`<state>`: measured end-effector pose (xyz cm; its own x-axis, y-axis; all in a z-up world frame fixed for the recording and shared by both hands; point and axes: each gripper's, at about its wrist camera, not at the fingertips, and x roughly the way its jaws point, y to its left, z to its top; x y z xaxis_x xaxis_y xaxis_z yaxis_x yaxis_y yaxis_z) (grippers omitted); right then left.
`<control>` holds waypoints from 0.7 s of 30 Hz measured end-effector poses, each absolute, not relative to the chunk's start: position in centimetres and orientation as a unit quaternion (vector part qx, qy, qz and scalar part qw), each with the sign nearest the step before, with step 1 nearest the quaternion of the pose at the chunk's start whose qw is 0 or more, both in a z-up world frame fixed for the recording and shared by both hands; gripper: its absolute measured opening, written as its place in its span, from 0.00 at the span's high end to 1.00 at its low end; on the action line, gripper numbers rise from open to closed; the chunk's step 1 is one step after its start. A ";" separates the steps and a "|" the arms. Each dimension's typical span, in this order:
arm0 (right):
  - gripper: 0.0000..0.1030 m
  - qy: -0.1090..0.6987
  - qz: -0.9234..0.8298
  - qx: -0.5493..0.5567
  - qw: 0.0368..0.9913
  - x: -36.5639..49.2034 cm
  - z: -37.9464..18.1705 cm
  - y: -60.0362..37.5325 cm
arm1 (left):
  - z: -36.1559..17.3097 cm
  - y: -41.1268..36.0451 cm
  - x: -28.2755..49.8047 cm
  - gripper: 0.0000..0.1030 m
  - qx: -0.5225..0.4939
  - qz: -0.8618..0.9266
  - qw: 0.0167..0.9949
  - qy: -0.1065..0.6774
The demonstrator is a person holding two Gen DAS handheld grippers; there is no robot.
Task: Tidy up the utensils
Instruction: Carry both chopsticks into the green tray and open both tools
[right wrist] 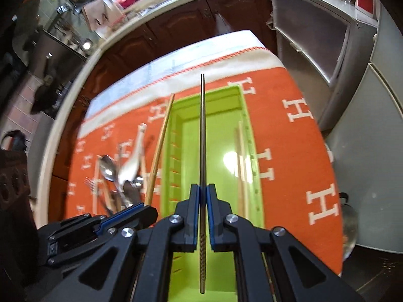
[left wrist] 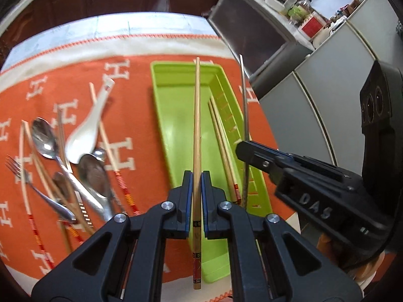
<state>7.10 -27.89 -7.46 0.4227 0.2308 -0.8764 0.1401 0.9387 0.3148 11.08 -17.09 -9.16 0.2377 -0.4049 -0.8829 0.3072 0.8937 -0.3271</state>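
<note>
**Chopsticks held over green tray**

A wooden chopstick, printed red and black at its butt, is clamped in the left gripper. A metal chopstick with a spiral-grooved handle is clamped in the right gripper, on whose body "DAS" is embossed. Both are held above the tray, in which two wooden chopsticks lie. Spoons and a fork are piled left of it on an orange cloth woven with white "H" letters.
</note>
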 end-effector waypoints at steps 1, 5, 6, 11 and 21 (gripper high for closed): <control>0.94 0.542 0.022 0.164 0.824 7.2 -7.9 -27.9 | -9.8 -17.3 11.2 0.96 -0.043 -0.227 0.782 0.578; 0.93 0.563 0.004 0.162 0.811 7.2 -9.6 -28.3 | -11.6 -18.4 11.1 0.96 -0.034 -0.229 0.776 0.587; 0.93 0.569 -0.002 0.165 0.805 7.3 -10.0 -28.6 | -11.9 -18.4 11.0 0.96 -0.032 -0.229 0.775 0.588; 0.93 0.574 -0.001 0.186 0.797 6.7 -10.8 -29.3 | -12.0 -18.4 10.3 0.96 -0.013 -0.227 0.782 0.580; 0.93 0.573 0.008 0.202 0.794 4.9 -11.2 -28.8 | -9.9 -13.6 9.1 0.95 -0.002 -0.193 0.805 0.561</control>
<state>4.86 -28.83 -11.23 0.3423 0.2443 -0.9073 0.2189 0.9183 0.3298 9.05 -13.59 -9.94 0.2965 -0.3134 -0.9021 0.3096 0.9252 -0.2197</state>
